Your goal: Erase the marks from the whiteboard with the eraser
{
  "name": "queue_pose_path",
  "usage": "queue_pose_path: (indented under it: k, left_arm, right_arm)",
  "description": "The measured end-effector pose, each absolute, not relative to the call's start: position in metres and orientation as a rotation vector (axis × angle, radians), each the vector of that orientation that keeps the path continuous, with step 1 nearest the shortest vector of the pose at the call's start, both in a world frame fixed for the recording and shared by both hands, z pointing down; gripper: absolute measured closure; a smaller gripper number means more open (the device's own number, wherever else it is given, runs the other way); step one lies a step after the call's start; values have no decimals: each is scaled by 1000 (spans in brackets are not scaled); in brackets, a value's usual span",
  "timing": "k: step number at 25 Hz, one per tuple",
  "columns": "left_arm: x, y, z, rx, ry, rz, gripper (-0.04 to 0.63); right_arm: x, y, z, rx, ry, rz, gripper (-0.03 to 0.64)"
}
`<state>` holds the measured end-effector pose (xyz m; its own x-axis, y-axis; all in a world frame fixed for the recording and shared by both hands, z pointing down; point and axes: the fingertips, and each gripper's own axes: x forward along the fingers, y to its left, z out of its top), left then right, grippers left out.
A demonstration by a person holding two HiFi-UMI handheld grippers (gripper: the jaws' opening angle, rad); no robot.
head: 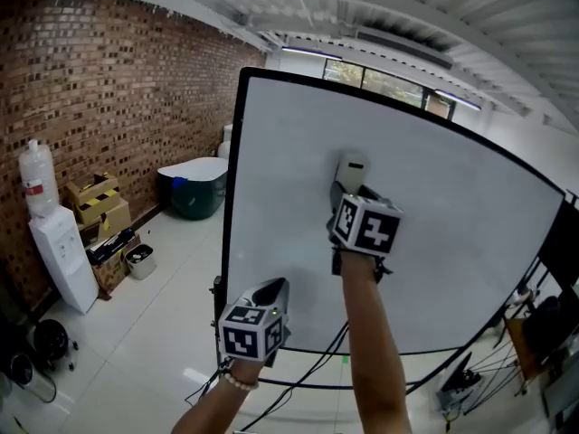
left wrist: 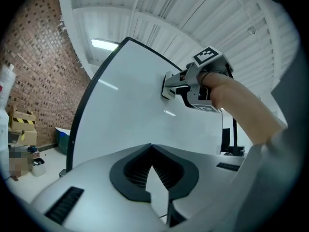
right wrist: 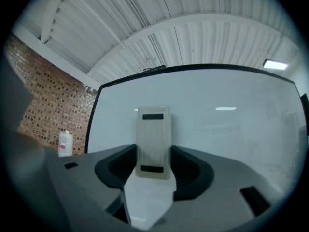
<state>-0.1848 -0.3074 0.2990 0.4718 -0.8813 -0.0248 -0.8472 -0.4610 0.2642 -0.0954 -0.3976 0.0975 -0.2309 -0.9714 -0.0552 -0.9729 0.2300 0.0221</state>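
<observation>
right hand-held gripper (right wrist: 153, 164) clamped on eraser (head: 351, 166), pad against whiteboard (head: 452, 242) just ahead of it. left hand-held gripper (left wrist: 151, 153) jaws together, empty. no marks seen. judged: keep pad flat, even overlapping strokes.

The whiteboard (head: 452, 242) is smooth and glossy, mirroring ceiling lights, inside a thin matt black frame (head: 233, 197). The eraser (right wrist: 153, 139) looks like matt beige plastic. The shells of the left gripper (left wrist: 151, 148) and the right gripper (right wrist: 153, 152) are matt grey plastic, with black ribbed pads (left wrist: 137, 170). At nine o'clock in the head view stands a rough brick wall (head: 99, 89). At seven o'clock the floor (head: 154, 333) is glossy white tile.
</observation>
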Motion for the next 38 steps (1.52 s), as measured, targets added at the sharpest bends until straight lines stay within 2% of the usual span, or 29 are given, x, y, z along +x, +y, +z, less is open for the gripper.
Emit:
queue_pose_path:
  k: [8,17,24,30,38]
  left_arm:
    - [-260,-280,342,2528,-1375,-130,607]
    - [-331,-257,372,2457,-1380,-113,607]
    - [-349,-248,388,2429,-1354,-68,606]
    - [-347,-248,383,2423,-1347,-124,606]
    - [-347,-249,393,2423,-1306,-158,606]
  right_arm:
    - [-217,-403,110,-1918,2434,50,370]
    - [-298,-405,117,-1936,2446,96,370]
    - [-314,-400,124,-1931,2445,98,369]
    - [-320,-401,170,-1934,2489,22,368]
    - [-318,-411,183,-1928,2502,0,369]
